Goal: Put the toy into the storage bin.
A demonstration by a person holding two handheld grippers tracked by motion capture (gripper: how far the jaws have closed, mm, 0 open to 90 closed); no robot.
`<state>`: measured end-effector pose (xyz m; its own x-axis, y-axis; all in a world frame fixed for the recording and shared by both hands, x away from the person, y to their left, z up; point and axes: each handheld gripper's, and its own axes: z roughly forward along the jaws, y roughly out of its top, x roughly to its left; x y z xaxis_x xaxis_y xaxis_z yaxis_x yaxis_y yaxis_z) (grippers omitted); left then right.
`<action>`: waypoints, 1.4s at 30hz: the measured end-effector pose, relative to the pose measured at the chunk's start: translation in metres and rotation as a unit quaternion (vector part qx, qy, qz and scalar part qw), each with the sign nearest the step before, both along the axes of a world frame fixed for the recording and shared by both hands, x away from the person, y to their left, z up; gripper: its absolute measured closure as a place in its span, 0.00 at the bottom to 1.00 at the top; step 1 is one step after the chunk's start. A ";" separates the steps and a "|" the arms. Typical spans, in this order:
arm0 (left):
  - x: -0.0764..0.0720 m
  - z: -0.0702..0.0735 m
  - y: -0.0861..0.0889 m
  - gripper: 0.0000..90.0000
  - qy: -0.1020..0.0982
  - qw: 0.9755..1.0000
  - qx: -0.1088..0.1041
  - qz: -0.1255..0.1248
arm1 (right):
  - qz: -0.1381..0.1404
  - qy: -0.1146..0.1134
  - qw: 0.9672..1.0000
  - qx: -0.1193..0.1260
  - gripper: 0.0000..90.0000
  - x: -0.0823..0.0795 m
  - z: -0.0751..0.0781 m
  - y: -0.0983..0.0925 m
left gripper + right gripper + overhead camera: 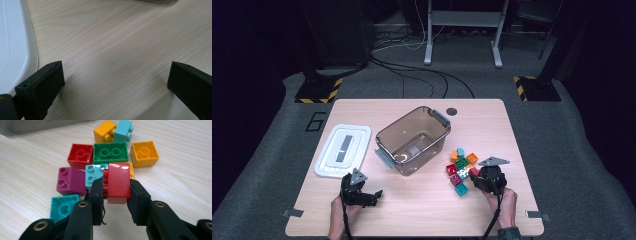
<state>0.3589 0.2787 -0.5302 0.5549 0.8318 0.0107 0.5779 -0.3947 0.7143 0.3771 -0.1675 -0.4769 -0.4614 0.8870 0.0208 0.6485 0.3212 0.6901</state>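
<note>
High view: clear brown bin (414, 141) sits mid-desk (492, 120), white lid (343, 150) flat to its left, loose cluster of coloured bricks (460, 169) to its right. Right gripper view: right tool (117, 192) pinches a red brick (119, 183) between its jaws at the near edge of the cluster, with purple brick (70, 181), teal brick (63, 207), green brick (111, 152) and orange bricks around it. Left gripper view: left tool (113, 78) is spread wide over bare wood, holding nothing, the lid's edge just beside its left jaw.
</note>
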 end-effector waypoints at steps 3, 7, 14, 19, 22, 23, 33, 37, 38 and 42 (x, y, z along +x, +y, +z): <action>0.000 0.000 0.000 0.01 0.001 1.000 0.000 0.000 | 0.006 -0.003 1.000 0.000 0.75 0.000 0.006 0.003; 0.000 0.000 0.000 0.01 -0.002 1.000 -0.001 0.002 | 0.007 -0.004 1.000 0.003 0.75 0.001 0.012 0.006; 0.000 0.000 0.000 0.01 -0.001 1.000 0.001 -0.001 | 0.016 -0.011 1.000 0.008 0.75 0.003 0.025 0.011; -0.001 0.000 0.000 0.01 -0.003 1.000 0.000 0.001 | 0.021 -0.018 1.000 0.012 0.75 0.004 0.031 0.012; 0.000 0.000 0.000 0.01 -0.001 1.000 0.002 -0.001 | 0.027 -0.022 0.999 0.011 0.75 0.005 0.036 0.015; 0.000 0.000 0.000 0.01 -0.005 1.000 0.000 -0.001 | 0.027 -0.021 0.999 0.010 0.75 0.005 0.038 0.016; 0.000 0.000 -0.001 0.01 -0.003 1.000 -0.001 -0.001 | 0.046 -0.036 0.998 0.005 0.75 0.012 0.061 0.026; 0.000 0.000 0.000 0.01 0.001 1.000 0.003 -0.004 | 0.053 -0.045 0.998 0.008 0.75 0.014 0.073 0.032; 0.000 0.000 0.000 0.01 0.001 1.000 0.002 -0.003 | 0.053 -0.045 0.998 0.010 0.75 0.014 0.076 0.033; 0.000 0.000 0.000 0.01 -0.002 1.000 0.002 -0.001 | 0.061 -0.050 0.997 0.008 0.75 0.018 0.084 0.037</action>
<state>0.3585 0.2785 -0.5301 0.5568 0.8305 0.0157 0.5739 -0.3983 0.7156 0.3952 -0.1310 -0.3932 -0.5658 0.8244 -0.0170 0.5333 0.3816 0.7550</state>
